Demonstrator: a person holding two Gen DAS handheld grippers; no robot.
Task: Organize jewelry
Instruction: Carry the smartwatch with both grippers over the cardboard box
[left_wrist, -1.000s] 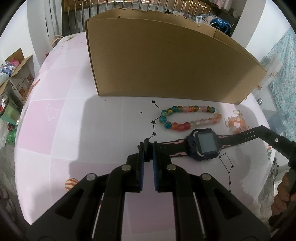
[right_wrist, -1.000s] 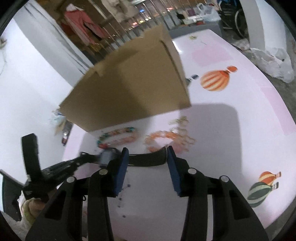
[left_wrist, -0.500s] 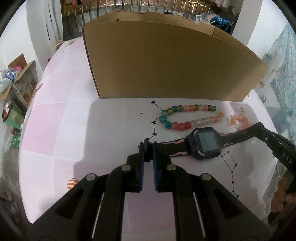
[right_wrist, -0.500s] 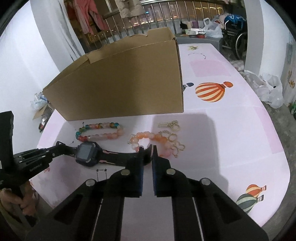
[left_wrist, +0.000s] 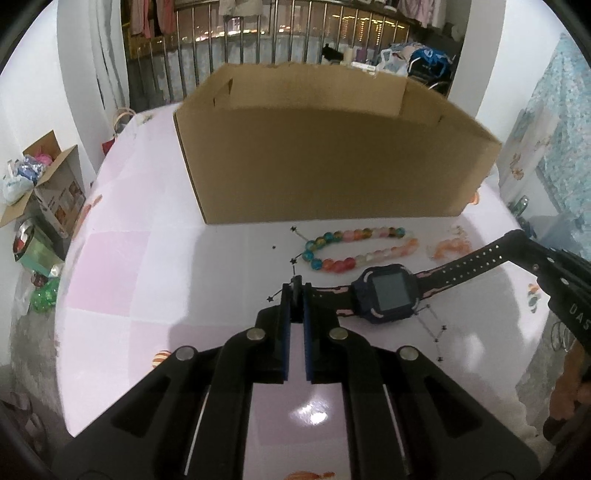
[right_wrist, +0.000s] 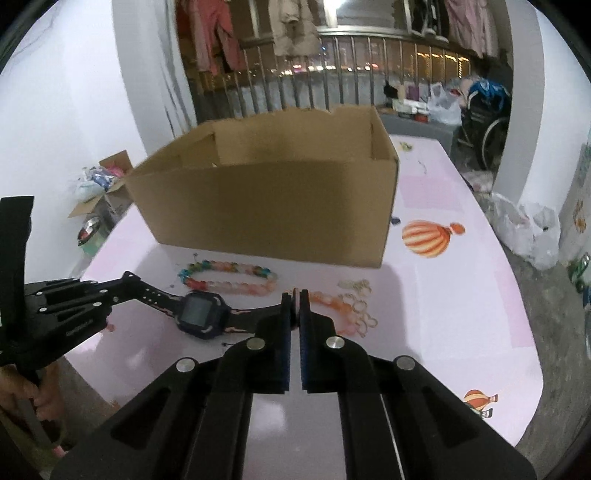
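Observation:
A dark smartwatch (left_wrist: 388, 293) (right_wrist: 201, 314) with a black and pink strap hangs just above the pink table, stretched between both grippers. My left gripper (left_wrist: 296, 295) pinches one strap end, its jaws still closing. My right gripper (right_wrist: 294, 302) pinches the other end, jaws also closing. The right gripper (left_wrist: 517, 240) appears at the right in the left wrist view, and the left gripper (right_wrist: 125, 284) at the left in the right wrist view. A multicoloured bead bracelet (left_wrist: 354, 249) (right_wrist: 229, 277) and an orange bracelet (left_wrist: 448, 247) (right_wrist: 332, 301) lie on the table behind the watch.
An open brown cardboard box (left_wrist: 332, 166) (right_wrist: 266, 206) stands behind the jewelry. Small gold rings (right_wrist: 356, 286) lie near the orange bracelet. The table (left_wrist: 129, 277) has balloon prints (right_wrist: 428, 238). Boxes and bags sit on the floor at the left (left_wrist: 48, 192).
My right gripper's jaws closed on the strap end. Both grippers rose, lifting the watch off the table, and the box's open top came into view.

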